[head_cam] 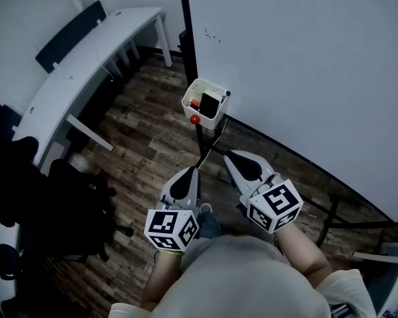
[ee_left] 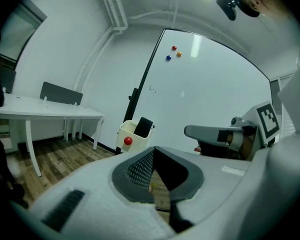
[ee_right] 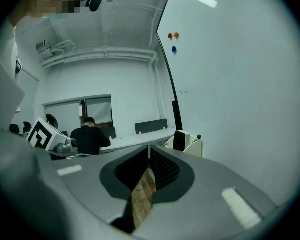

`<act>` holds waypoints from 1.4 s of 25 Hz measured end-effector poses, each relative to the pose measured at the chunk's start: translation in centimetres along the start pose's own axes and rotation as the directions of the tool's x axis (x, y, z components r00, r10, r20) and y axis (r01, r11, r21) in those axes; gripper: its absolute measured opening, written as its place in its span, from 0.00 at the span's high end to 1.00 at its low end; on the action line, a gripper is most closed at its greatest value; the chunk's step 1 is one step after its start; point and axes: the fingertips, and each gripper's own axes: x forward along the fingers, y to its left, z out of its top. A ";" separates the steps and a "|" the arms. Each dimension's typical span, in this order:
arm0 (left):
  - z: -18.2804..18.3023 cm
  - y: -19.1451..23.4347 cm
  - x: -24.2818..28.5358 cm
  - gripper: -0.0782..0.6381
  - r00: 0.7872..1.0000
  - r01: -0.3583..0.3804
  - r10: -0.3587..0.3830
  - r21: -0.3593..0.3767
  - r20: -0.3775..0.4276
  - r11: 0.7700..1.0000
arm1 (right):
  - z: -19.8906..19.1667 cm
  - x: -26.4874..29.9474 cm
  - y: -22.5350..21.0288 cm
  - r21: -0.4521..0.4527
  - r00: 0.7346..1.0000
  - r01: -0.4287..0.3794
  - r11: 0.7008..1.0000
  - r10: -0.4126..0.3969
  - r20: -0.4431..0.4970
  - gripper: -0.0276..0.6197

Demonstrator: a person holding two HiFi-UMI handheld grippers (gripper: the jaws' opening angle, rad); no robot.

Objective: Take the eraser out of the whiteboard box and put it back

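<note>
A white box (head_cam: 200, 106) hangs at the whiteboard's (head_cam: 305, 58) lower left edge, with a red magnet (head_cam: 195, 119) on its front. The black eraser (head_cam: 210, 103) stands upright inside it. Both grippers are held side by side, short of the box and pointing at it. My left gripper (head_cam: 197, 169) is shut with nothing between its jaws. My right gripper (head_cam: 227, 154) is shut and empty too. The left gripper view has the box (ee_left: 129, 133) and eraser (ee_left: 143, 127) ahead beyond the closed tips (ee_left: 154, 150). In the right gripper view the box (ee_right: 194, 146) and eraser (ee_right: 179, 140) lie ahead, slightly right.
A long white desk (head_cam: 86, 65) runs along the left wall. A black office chair (head_cam: 73, 211) stands at the left. The whiteboard's black stand legs (head_cam: 331, 217) spread over the wooden floor. A person (ee_right: 90, 136) sits at a far desk. Coloured magnets (ee_left: 174, 52) sit high on the board.
</note>
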 end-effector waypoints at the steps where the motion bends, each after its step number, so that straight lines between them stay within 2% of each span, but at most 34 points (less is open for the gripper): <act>1: 0.2 0.3 0.3 0.88 1.000 0.001 -0.001 0.001 -0.002 1.000 | 0.1 0.6 -0.3 0.000 1.000 -0.004 1.000 0.004 -0.003 0.91; 14: 1.8 4.6 3.7 0.88 0.999 0.011 -0.011 0.002 -0.037 1.000 | 1.6 7.8 -5.6 -0.033 0.999 0.039 0.999 -0.040 -0.032 0.71; 25: 2.1 5.8 6.1 0.88 0.996 0.057 -0.056 0.009 -0.071 0.998 | 1.4 11.4 -8.6 -0.071 0.995 0.067 0.995 -0.072 -0.072 0.57; 35: 2.3 6.6 7.1 0.88 0.993 0.079 -0.078 0.014 -0.086 0.997 | 0.7 14.0 -10.0 -0.090 0.991 0.077 0.993 -0.086 -0.104 0.55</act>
